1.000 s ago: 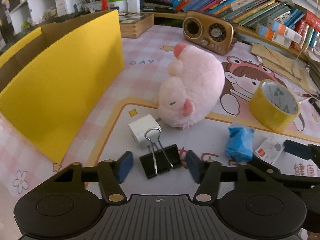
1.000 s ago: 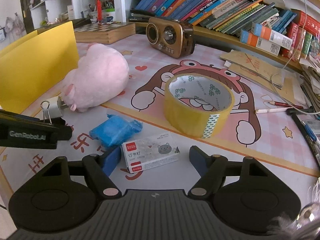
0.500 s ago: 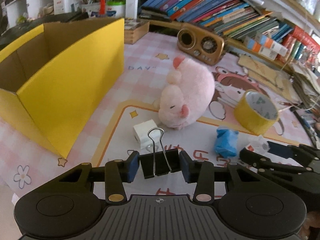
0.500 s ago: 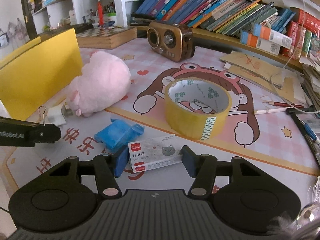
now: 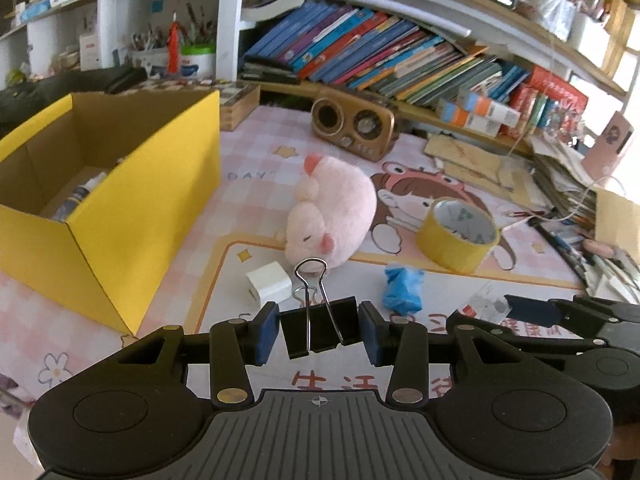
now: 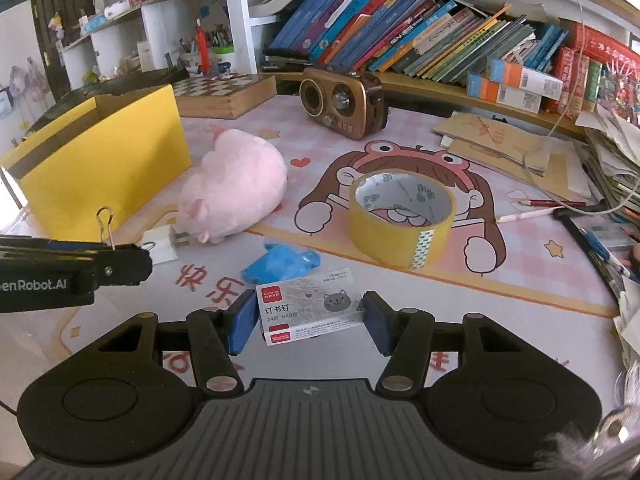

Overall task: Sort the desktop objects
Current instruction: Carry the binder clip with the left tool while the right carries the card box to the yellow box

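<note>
While the left gripper [image 5: 319, 332] holds a black binder clip [image 5: 320, 331] between its two blue pads, the clip sits squarely across the gap, each side touching a pad and its wire handles pointing forward, away from the palm. Both fingers are drawn in narrow, closed onto the clip. Just beyond the fingertips lie a white charger cube [image 5: 269, 283] and, further forward, a pink plush toy [image 5: 334, 214]; a crumpled blue wrapper [image 5: 402, 288] lies ahead of the right-hand finger, and a yellow box [image 5: 120, 200] stands well off to the side of the left-hand finger.

Right gripper [image 6: 310, 316]: both pads press the short ends of a staple box [image 6: 310, 306], which spans the gap with its printed face up. A yellow tape roll [image 6: 402, 216] stands ahead of the right-hand finger, apart from it; the blue wrapper [image 6: 282, 266] lies just beyond the staple box.
</note>
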`<state>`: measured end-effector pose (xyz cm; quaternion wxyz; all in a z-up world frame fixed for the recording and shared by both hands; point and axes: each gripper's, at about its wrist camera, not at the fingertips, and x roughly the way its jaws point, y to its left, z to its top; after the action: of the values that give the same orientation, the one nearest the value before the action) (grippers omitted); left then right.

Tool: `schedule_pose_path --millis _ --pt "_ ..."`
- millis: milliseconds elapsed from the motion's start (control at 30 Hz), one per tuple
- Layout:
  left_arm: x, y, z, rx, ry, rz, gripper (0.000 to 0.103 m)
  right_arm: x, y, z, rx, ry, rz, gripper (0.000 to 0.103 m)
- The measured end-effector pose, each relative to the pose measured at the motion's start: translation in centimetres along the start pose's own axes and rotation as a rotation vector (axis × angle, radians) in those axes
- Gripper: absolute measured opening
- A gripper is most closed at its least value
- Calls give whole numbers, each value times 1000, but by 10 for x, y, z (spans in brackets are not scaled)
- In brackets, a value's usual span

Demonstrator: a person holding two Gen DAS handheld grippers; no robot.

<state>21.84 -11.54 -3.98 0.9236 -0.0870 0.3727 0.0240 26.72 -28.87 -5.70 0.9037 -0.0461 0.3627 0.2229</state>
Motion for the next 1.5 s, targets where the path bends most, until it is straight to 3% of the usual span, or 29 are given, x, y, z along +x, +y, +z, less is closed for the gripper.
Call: schedule_pose_path --millis 900,1500 --pt "-71 65 -34 63 -54 -155 42 -64 98 -32 22 -17 -78 54" --pt "-128 144 -81 61 -11 -173 42 -90 200 -76 52 15 -75 54"
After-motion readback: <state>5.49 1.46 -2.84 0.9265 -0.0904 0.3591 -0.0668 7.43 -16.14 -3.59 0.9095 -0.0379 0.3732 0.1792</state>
